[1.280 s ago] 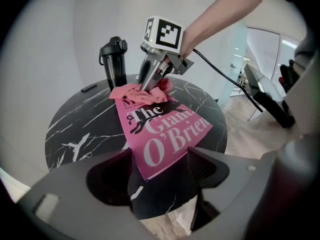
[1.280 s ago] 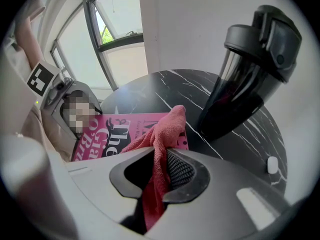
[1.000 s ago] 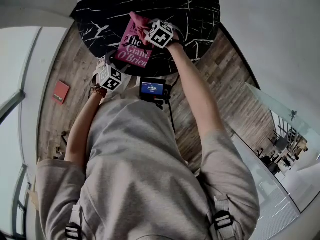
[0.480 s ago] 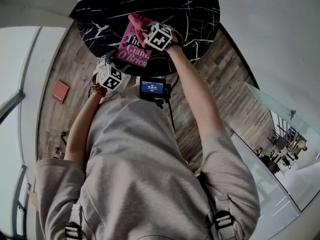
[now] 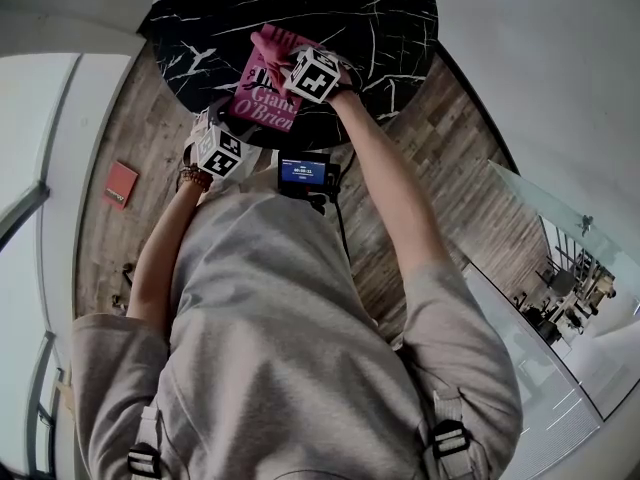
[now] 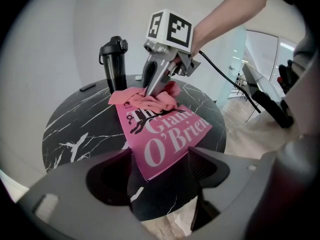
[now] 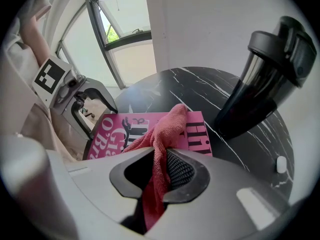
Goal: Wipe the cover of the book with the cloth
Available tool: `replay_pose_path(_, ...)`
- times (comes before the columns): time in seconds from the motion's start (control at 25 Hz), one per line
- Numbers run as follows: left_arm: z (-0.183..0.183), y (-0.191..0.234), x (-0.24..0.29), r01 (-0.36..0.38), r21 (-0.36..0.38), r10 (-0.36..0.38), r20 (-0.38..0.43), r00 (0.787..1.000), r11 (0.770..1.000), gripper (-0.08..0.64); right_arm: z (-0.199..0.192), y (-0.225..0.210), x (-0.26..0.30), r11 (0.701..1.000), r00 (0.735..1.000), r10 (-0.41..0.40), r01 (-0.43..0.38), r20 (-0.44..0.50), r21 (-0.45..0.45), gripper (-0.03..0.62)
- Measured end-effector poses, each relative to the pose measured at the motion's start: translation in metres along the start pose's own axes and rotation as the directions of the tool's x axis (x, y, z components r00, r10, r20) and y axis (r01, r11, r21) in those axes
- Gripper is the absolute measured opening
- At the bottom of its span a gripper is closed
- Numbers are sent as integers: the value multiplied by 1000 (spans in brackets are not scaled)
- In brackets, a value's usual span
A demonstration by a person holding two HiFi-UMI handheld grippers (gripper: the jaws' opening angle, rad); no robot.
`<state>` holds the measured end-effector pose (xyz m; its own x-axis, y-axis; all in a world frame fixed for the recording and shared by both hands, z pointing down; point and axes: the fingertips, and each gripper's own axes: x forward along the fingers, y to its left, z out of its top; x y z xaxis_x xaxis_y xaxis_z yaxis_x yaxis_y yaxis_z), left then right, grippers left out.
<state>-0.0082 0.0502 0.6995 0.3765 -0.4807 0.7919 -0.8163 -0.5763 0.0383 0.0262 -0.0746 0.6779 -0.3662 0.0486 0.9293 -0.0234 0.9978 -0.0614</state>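
A pink book [image 5: 262, 100] lies flat on the round black marble table [image 5: 400, 28]. My right gripper [image 5: 288, 60] is shut on a pink-red cloth [image 5: 271, 44] and holds it down on the far end of the cover. In the right gripper view the cloth [image 7: 162, 134] hangs between the pads and drapes over the book [image 7: 197, 134]. My left gripper [image 5: 222, 126] is at the table's near edge. Its jaws [image 6: 160, 174] stand open around the book's near corner [image 6: 165, 134], without pinching it. The left gripper view also shows the right gripper [image 6: 152, 86] on the cloth [image 6: 147, 100].
A tall black bottle [image 6: 114, 64] [image 7: 265, 79] stands at the far side of the table beyond the book. A small white object [image 7: 280, 164] and a small dark flat thing [image 6: 87, 87] lie near the rim. A red item [image 5: 121, 183] lies on the wooden floor.
The right gripper has pushed the cloth up the cover toward the book's far end. The left gripper has stayed at the near corner.
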Motion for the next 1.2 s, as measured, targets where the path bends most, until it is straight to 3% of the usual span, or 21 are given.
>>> replay_pose_path(1.2,0,-1,-1,-11,-11,11,2,1000,1000,354,-2,60,5,994,997,81,-80,3,-78,74)
